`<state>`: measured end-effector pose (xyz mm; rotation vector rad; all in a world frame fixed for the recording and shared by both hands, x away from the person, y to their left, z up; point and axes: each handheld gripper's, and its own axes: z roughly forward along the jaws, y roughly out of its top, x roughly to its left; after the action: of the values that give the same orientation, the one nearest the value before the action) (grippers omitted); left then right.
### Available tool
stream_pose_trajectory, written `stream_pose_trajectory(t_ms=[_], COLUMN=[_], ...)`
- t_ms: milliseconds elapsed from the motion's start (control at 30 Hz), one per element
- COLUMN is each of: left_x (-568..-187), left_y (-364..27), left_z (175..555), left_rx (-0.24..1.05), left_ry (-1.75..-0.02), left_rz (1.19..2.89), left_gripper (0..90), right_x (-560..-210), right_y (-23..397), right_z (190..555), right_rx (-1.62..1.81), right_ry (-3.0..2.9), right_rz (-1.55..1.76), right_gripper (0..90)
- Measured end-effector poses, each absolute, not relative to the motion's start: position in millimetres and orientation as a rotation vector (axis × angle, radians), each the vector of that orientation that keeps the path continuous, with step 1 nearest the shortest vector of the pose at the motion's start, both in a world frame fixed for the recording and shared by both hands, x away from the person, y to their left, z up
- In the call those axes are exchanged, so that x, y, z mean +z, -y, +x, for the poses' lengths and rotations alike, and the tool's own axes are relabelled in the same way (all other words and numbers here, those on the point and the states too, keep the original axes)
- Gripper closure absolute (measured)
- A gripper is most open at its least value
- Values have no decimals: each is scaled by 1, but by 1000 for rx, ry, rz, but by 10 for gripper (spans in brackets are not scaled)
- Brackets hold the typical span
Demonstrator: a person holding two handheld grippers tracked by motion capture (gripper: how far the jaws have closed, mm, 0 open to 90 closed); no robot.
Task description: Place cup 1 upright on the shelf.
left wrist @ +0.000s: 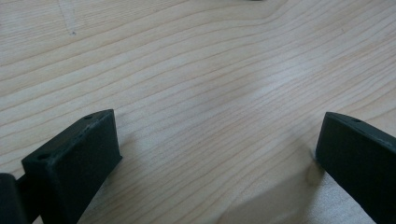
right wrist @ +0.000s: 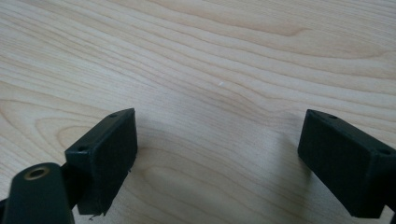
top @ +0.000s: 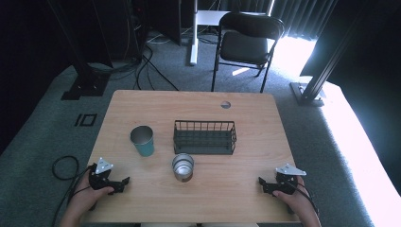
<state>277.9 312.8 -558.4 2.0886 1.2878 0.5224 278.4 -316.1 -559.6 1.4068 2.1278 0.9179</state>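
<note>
Now both grippers rest low on the wooden tabletop, near its front edge, each held by a hand. The left gripper lies at the front left corner and the right gripper at the front right corner, and their jaws point toward each other. In each gripper view the two black jaws stand wide apart with bare wood between them, so both grippers hold nothing. A steel cup stands upright between them, a little farther from the person and nearer to the left gripper. A teal cup stands upright behind the left gripper, and a black wire basket stands just behind the steel cup.
</note>
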Motion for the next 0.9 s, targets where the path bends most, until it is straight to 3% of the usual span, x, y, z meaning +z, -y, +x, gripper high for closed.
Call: stream_pose_trajectory(t_ms=[900], left_x=[-558], left_y=[-313], left_z=[278], left_rx=[518], left_ry=[-1276], left_rz=[2095], left_gripper=[4], right_x=[-558], right_y=[300], right_z=[279], right_rx=[985], right_ry=[-2196], right_rz=[1345], right_gripper=[129])
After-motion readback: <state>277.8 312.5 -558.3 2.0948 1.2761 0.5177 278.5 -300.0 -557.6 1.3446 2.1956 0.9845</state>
